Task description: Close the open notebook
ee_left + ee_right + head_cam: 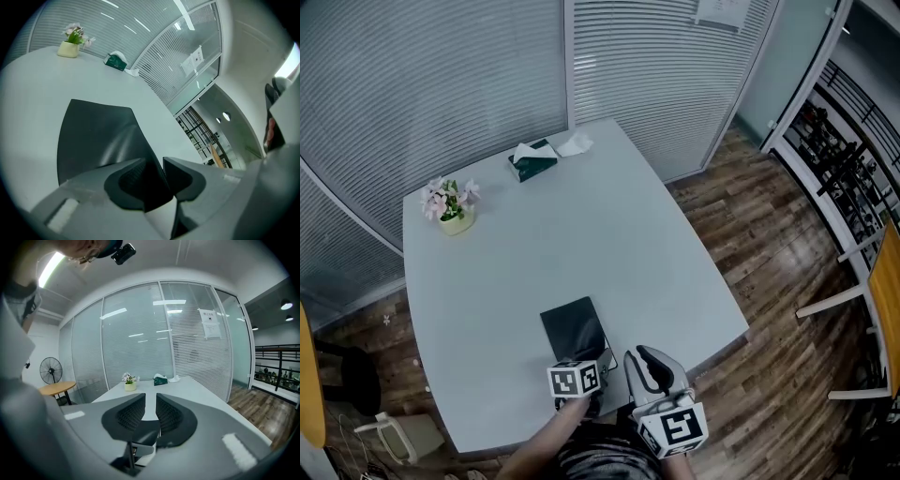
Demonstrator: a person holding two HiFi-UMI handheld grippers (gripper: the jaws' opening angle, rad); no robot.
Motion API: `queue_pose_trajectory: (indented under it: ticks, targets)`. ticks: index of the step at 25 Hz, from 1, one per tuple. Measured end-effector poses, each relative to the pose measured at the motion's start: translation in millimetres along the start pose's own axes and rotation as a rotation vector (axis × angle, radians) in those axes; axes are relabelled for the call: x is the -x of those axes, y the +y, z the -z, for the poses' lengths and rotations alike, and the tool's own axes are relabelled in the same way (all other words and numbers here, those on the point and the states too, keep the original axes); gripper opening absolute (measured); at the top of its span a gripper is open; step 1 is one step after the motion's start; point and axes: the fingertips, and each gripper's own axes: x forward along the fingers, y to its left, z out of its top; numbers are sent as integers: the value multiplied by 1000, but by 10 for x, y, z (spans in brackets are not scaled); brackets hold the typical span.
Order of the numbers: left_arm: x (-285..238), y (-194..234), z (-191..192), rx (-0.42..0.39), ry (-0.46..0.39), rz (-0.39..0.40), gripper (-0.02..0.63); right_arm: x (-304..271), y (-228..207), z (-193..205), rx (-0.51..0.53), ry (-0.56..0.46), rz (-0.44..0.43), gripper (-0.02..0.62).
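Observation:
A black notebook (572,328) lies on the white table (581,225) near its front edge, its dark cover facing up. My left gripper (584,360) sits at the notebook's near right corner. In the left gripper view the notebook (93,136) fills the middle, and its right edge runs into the gap of the left gripper (153,165); the jaws stand apart and do not press on it. My right gripper (649,357) hovers just right of the notebook at the table's front edge. In its own view the right gripper (150,397) shows a narrow gap with nothing in it.
At the table's far side stand a small pot of pink flowers (450,210), a green tissue box (532,160) and a loose white tissue (576,144). Slatted glass walls close the back. A chair (874,300) stands on the wood floor to the right.

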Motion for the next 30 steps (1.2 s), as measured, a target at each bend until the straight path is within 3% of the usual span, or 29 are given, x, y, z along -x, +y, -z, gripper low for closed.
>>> queue_pose_trajectory:
  ticks: [6,13,19,24,30]
  targets:
    - [-89,-89,75,-90,33,-2,175,30,-29,8,-4,1,2,71]
    - [-129,-15,83,-98,60,-12,133,32,-76,21,-3,7,14,71]
    - [-136,-29,129,-172,72,-9,133,15,-63,43,3,12,5,71]
    - [-4,-40,8,-188,21,2,129,-20,-19,71,6,23,-14,71]
    - [337,-84,-129,-194,-71,32,68,-97,90,137,16,41,-49,71]
